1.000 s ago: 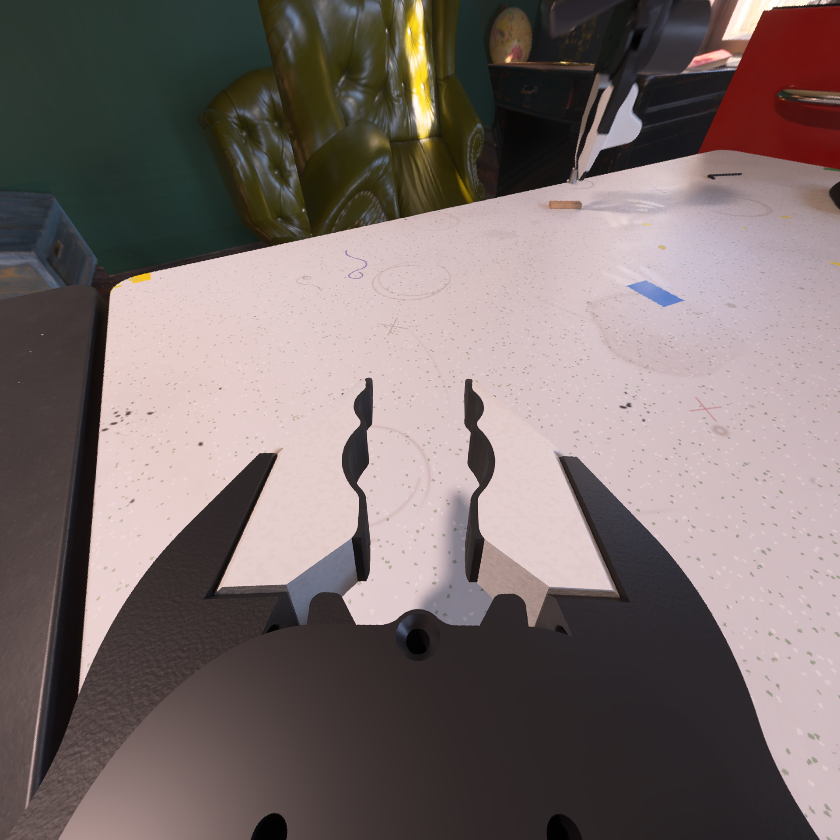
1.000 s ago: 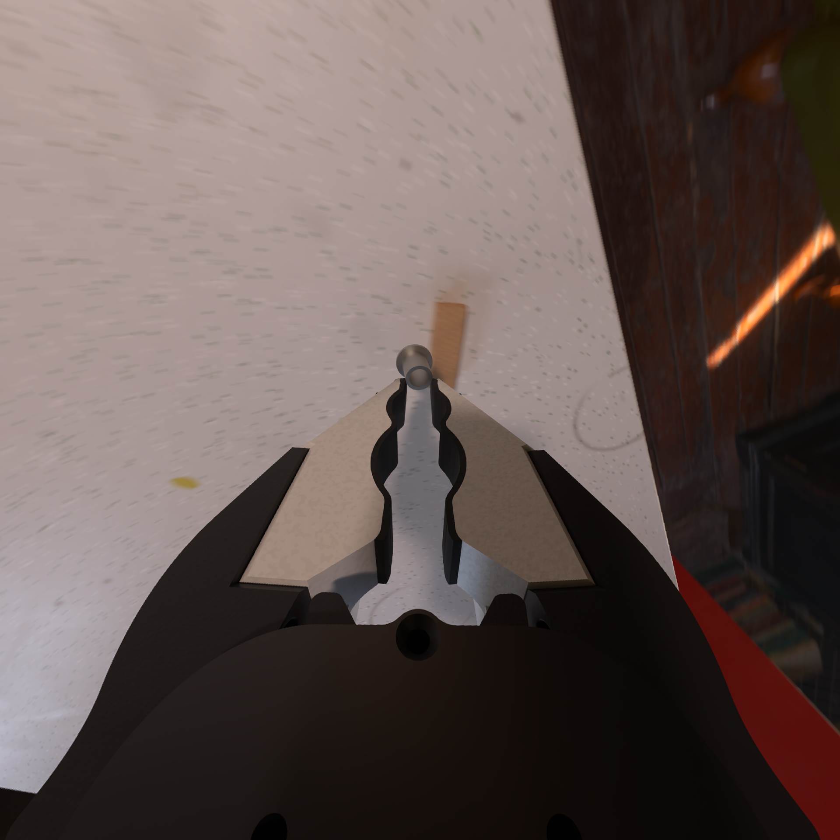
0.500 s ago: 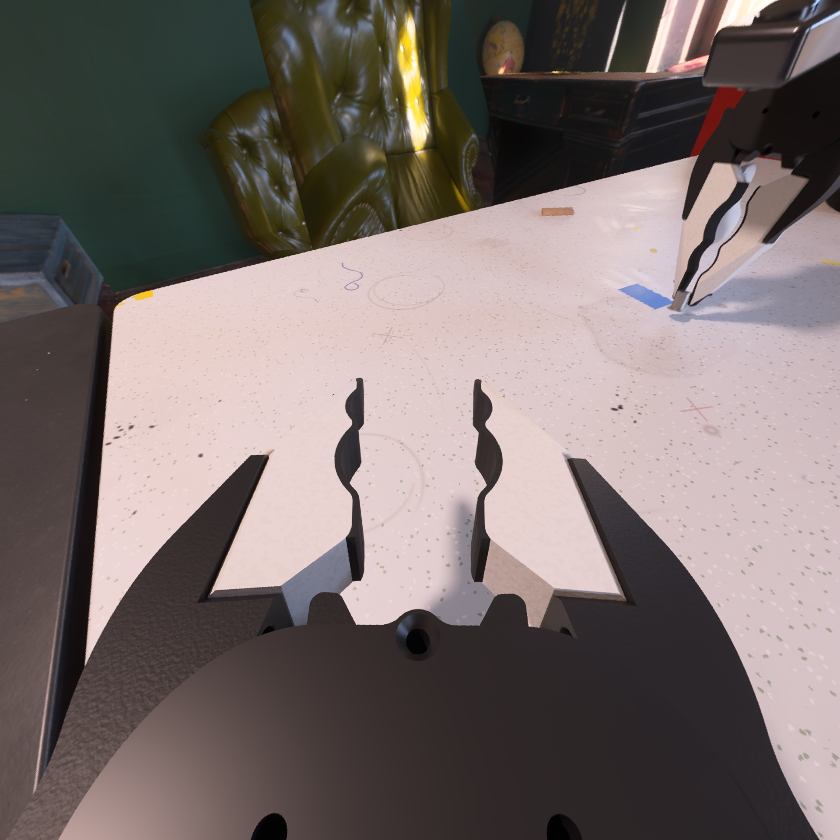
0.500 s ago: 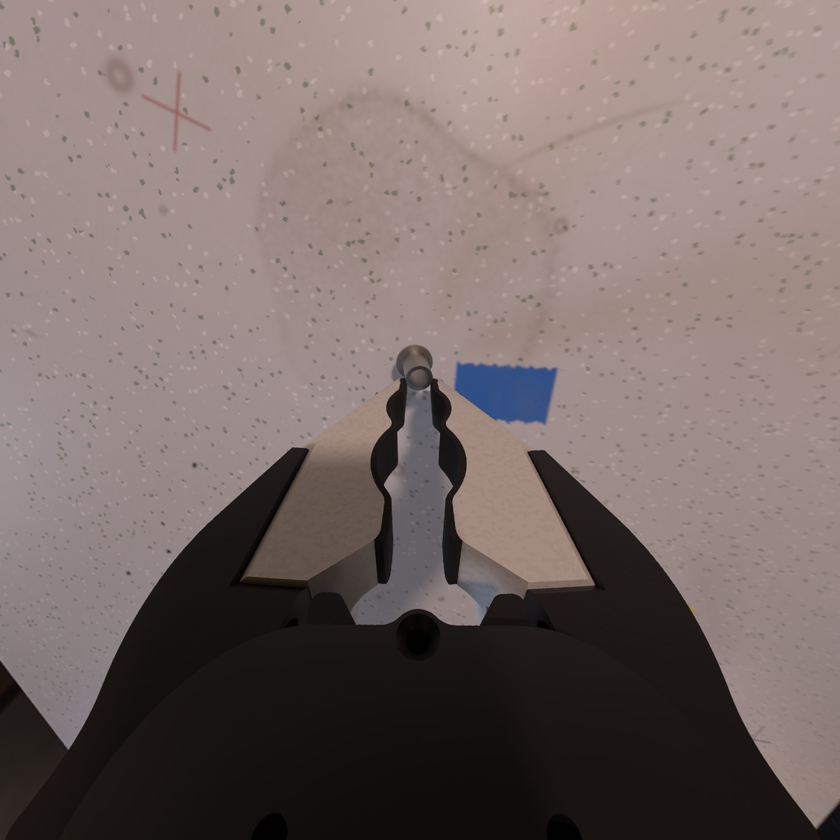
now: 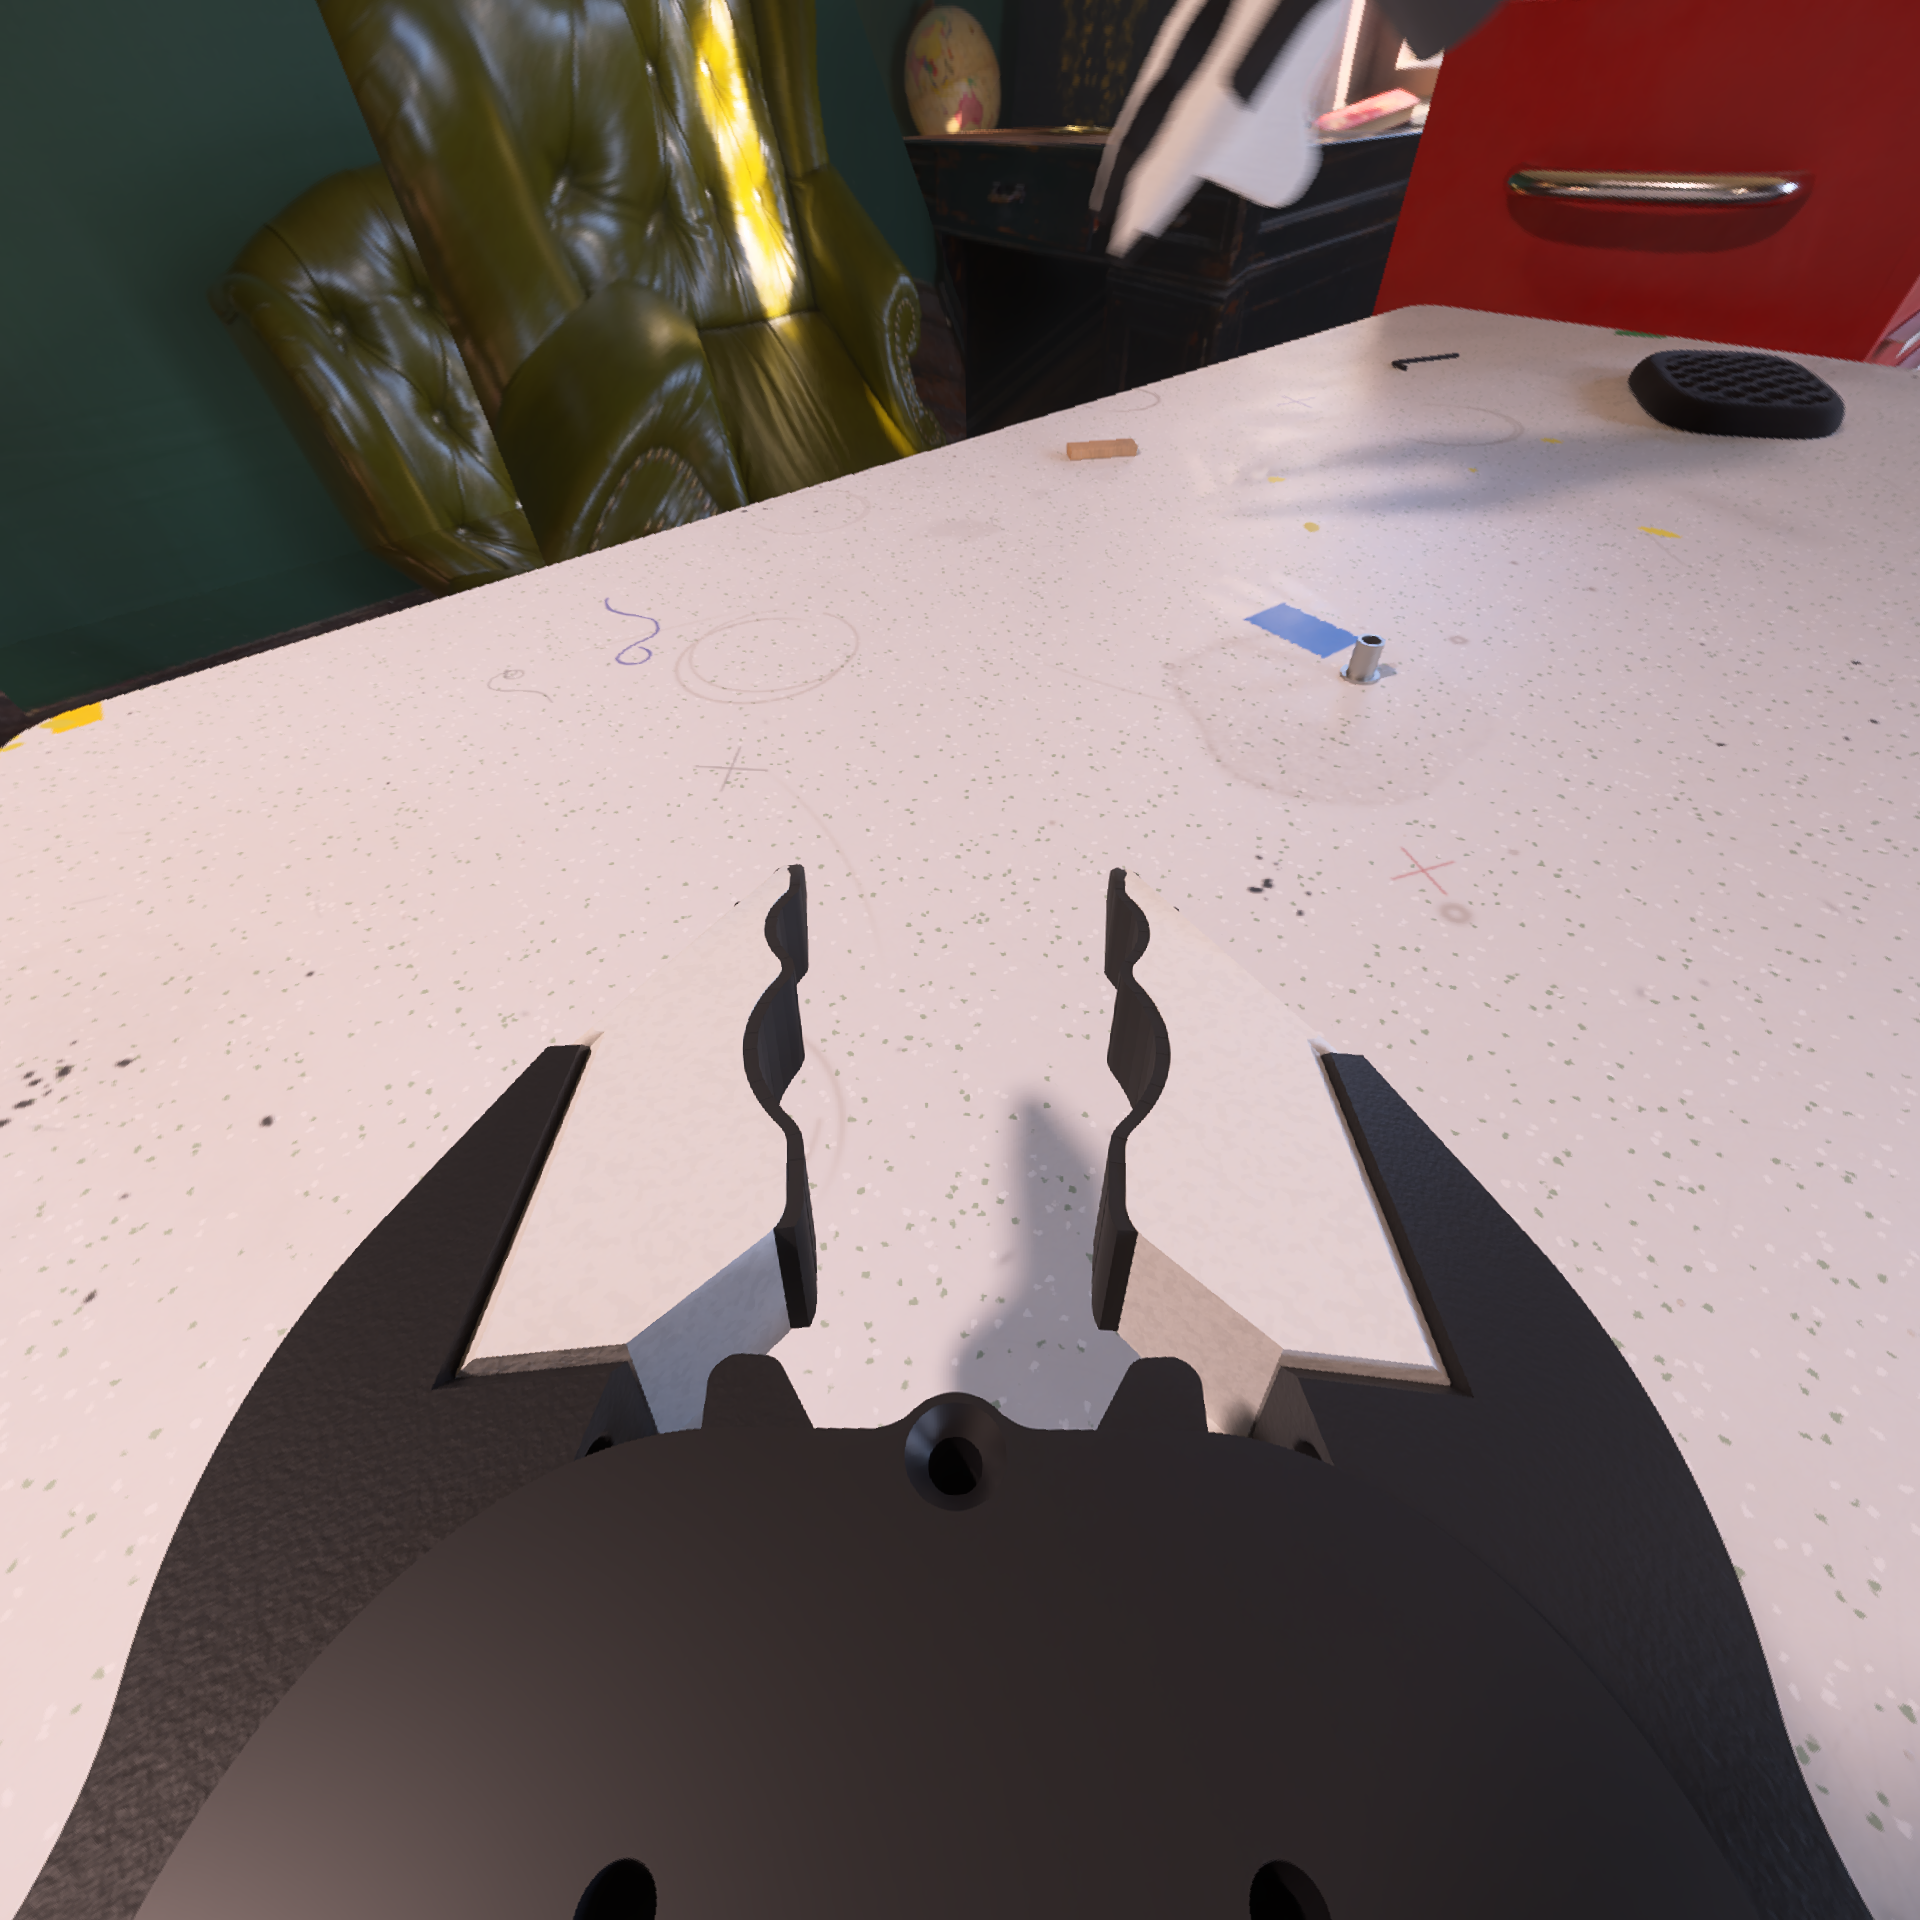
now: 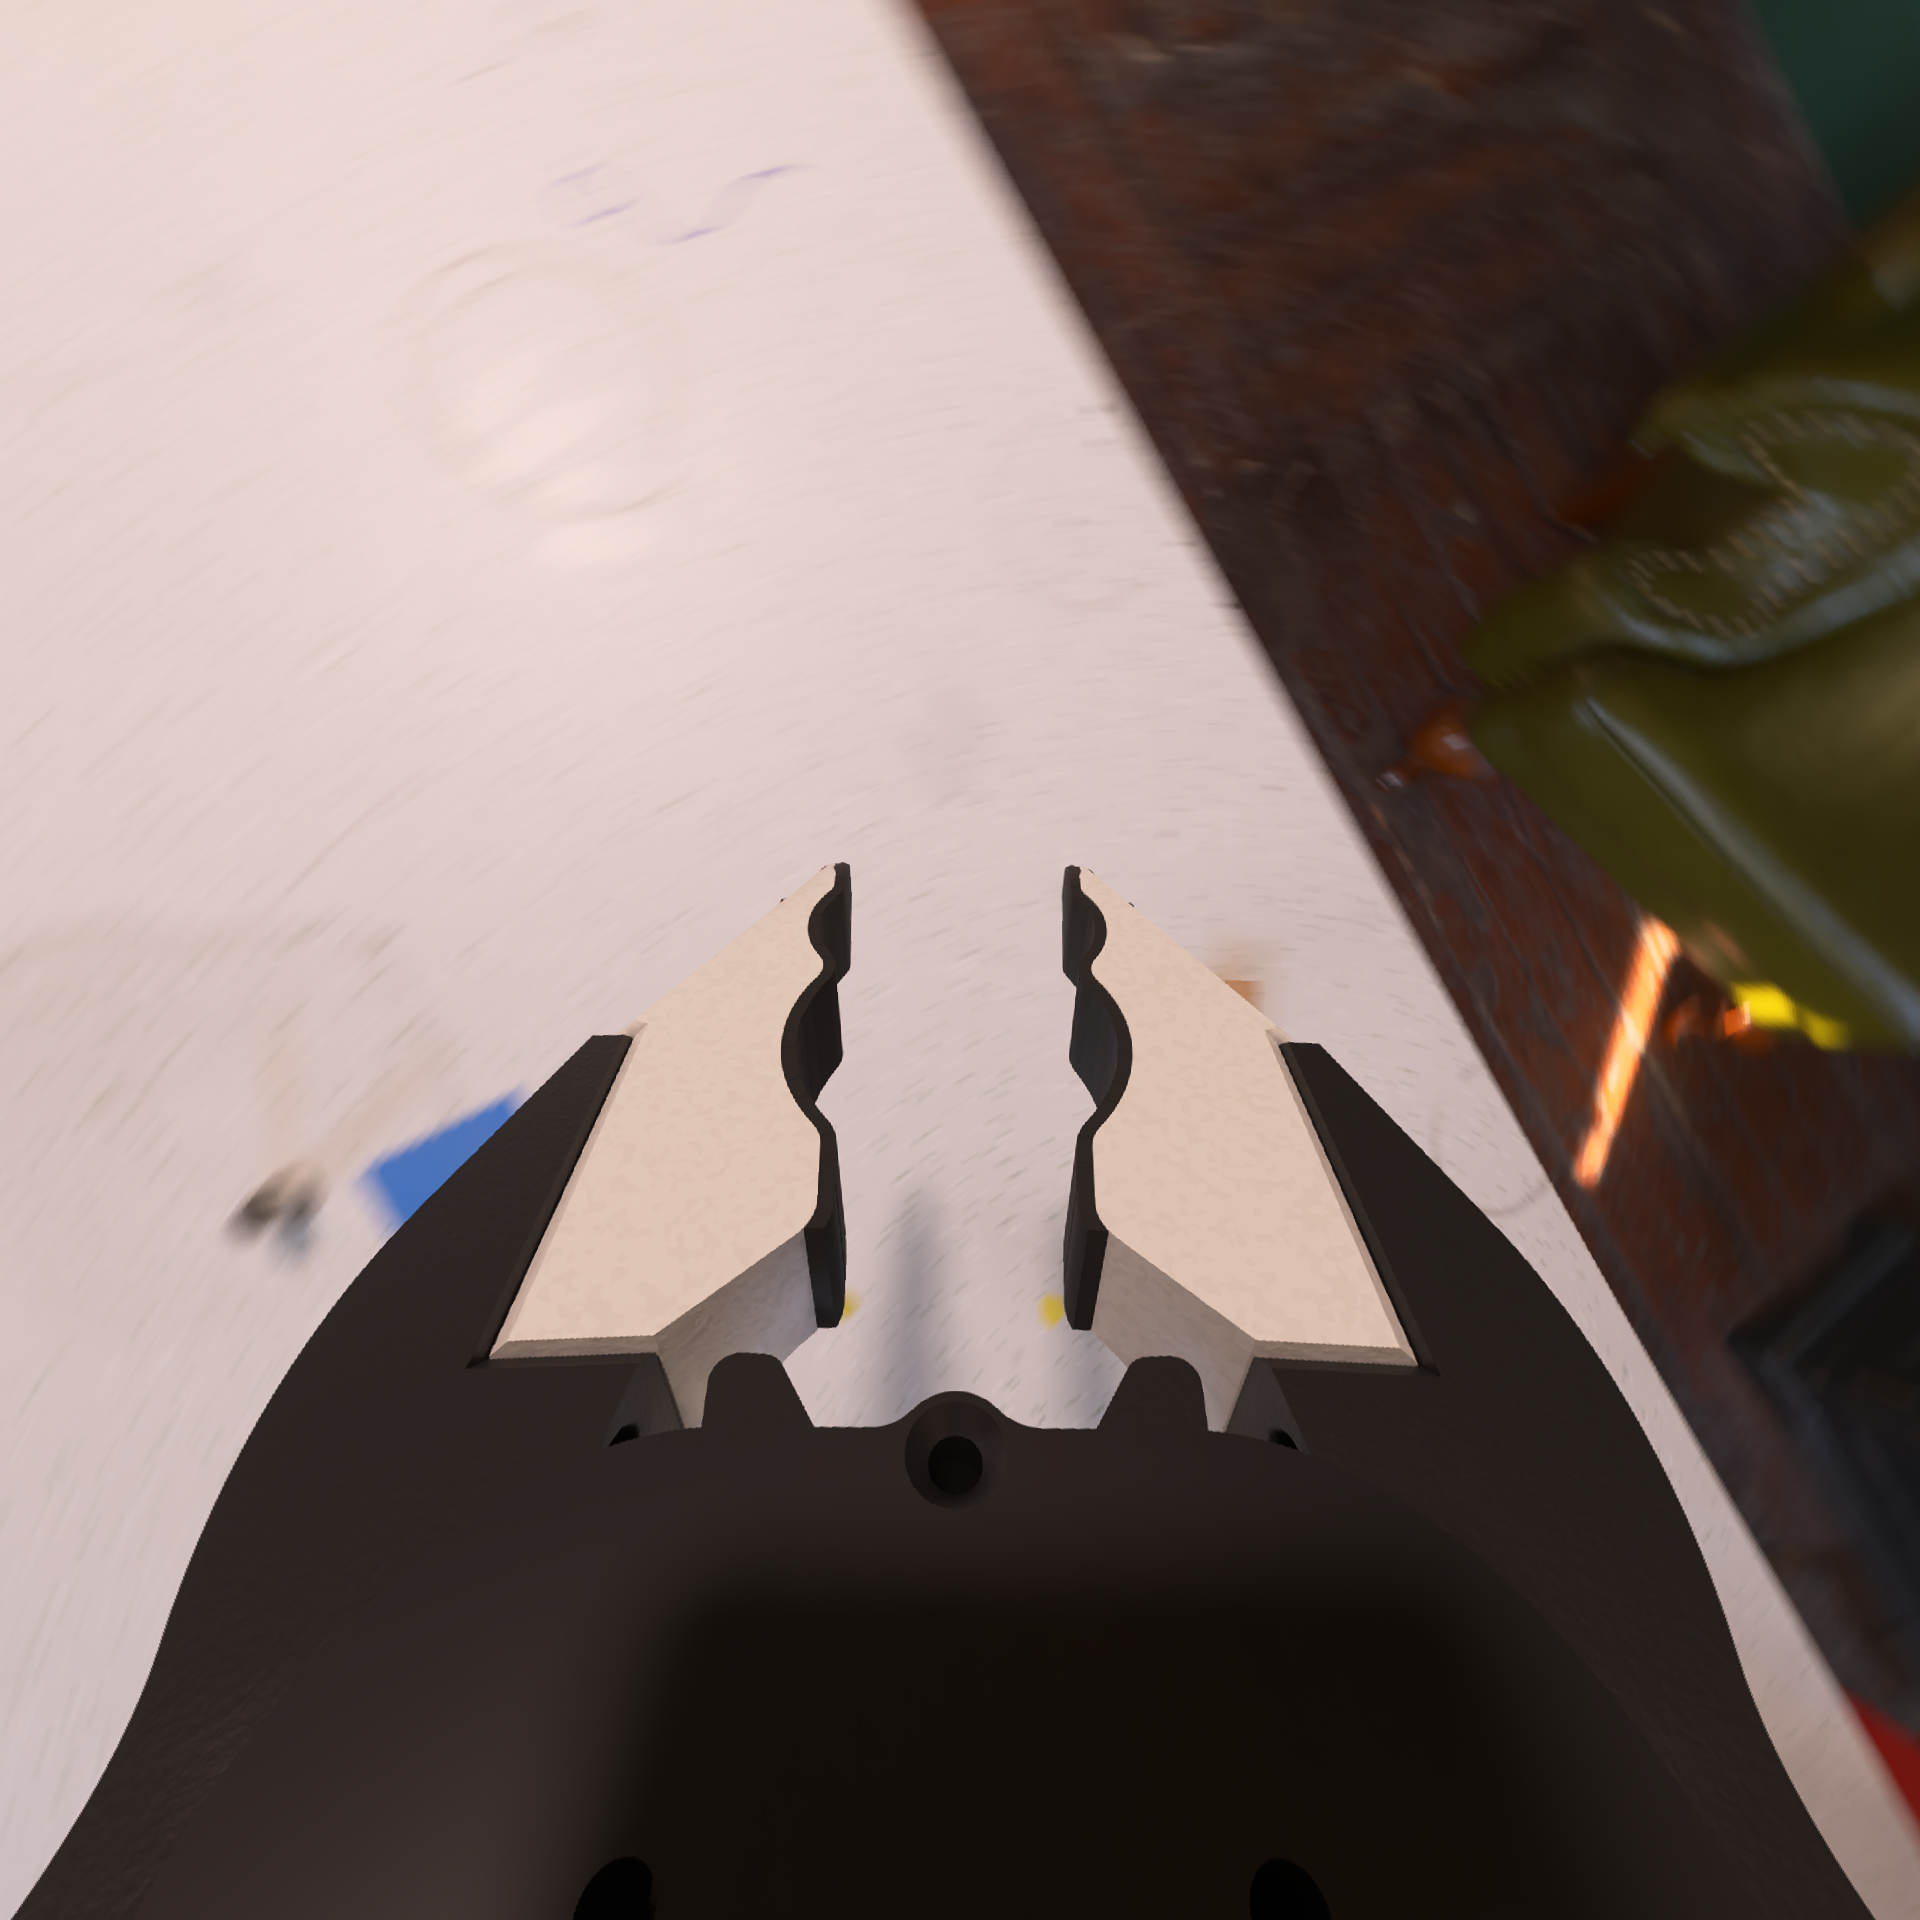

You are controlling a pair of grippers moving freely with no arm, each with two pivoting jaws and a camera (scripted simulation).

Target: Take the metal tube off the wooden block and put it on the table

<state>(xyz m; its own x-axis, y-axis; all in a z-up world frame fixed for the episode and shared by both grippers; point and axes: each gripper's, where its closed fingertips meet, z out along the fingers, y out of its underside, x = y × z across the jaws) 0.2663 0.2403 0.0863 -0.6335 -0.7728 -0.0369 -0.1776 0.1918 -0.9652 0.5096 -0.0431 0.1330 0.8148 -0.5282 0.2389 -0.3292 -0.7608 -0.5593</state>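
Above the table (image 6: 416, 520), the right gripper (image 6: 956, 883) gapes wide, holding nothing.

A furnished home room, perhaps a study, is showing here; a tufted olive leather armchair (image 5: 582, 281) is standing against a dark green wall (image 5: 135, 208); a globe (image 5: 951, 68) is sitting on a black cabinet (image 5: 1143, 260) behind the speckled white table (image 5: 416, 883).
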